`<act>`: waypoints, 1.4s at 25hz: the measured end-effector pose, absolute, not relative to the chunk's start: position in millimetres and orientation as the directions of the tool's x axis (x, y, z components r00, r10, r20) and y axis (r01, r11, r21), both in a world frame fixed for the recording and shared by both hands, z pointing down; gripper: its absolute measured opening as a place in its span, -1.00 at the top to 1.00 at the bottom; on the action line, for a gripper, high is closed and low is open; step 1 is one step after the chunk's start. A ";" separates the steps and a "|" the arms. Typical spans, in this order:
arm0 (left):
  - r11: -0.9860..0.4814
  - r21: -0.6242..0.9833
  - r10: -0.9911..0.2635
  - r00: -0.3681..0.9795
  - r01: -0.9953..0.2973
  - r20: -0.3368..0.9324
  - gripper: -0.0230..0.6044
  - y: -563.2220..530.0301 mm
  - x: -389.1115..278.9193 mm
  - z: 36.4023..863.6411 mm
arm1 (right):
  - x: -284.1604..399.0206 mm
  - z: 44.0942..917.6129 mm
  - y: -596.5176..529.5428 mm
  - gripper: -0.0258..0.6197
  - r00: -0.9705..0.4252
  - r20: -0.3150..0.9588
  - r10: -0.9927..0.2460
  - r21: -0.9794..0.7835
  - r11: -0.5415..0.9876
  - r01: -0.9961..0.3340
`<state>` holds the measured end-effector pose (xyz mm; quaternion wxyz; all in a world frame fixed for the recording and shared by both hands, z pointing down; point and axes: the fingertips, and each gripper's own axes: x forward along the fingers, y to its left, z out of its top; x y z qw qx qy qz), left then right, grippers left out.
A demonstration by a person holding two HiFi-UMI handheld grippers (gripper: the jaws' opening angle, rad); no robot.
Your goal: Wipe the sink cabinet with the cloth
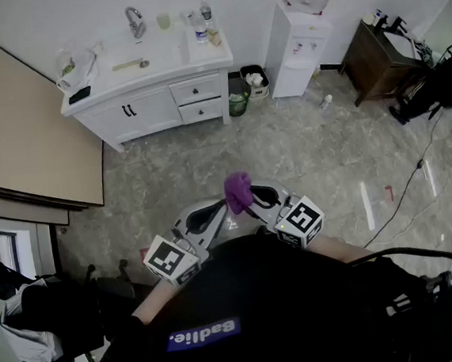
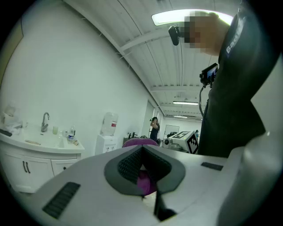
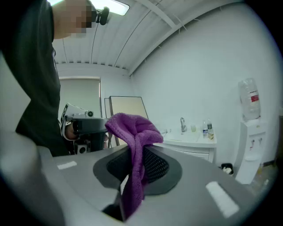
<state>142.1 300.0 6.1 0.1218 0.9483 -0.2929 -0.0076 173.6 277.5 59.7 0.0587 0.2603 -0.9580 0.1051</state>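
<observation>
So the biggest thing in frame was the grey marbled floor [image 1: 311, 160], and there was a lot of it between the person and the job. The sink cabinet [image 1: 154, 95] sat way across the room against the far wall. It was white with a faucet [image 1: 135, 22], plus a few bottles [image 1: 202, 29] and bits on the countertop. A big tan board [image 1: 22, 132] leaned on the left wall and a water dispenser [image 1: 299, 46] stood just right of the cabinet. Down close to the body, the two grippers were brought tip to tip with the purple cloth [image 1: 238, 189] bunched up between them. The right gripper [image 3: 135, 176] had its jaws clamped on the cloth, with a fold flopping over the top and a tail hanging down through the jaws. The left gripper [image 2: 142, 174] had its jaws closed nearly together with a bit of purple showing in the gap. My read is it was pinching the cloth too, though that one's less clear-cut. Progress-wise, I'd say basically nothing was wiped yet. The cloth was in hand and that's it. What was left was walking over to the cabinet, getting the cloth onto it, and doing all the actual wiping.
</observation>
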 end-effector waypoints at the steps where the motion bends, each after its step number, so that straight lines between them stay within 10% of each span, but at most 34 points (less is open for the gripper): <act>1: -0.802 0.229 -0.555 0.830 -0.552 0.058 0.93 300.7 141.8 7.9 | 174.1 60.2 277.7 0.75 -0.856 0.168 -0.488 -0.171 0.841 -0.513; 35: -0.697 0.198 -0.687 0.721 -0.689 0.090 0.93 236.7 172.7 7.0 | 229.5 84.5 211.8 0.74 -0.889 0.164 -0.427 -0.245 0.856 -0.456</act>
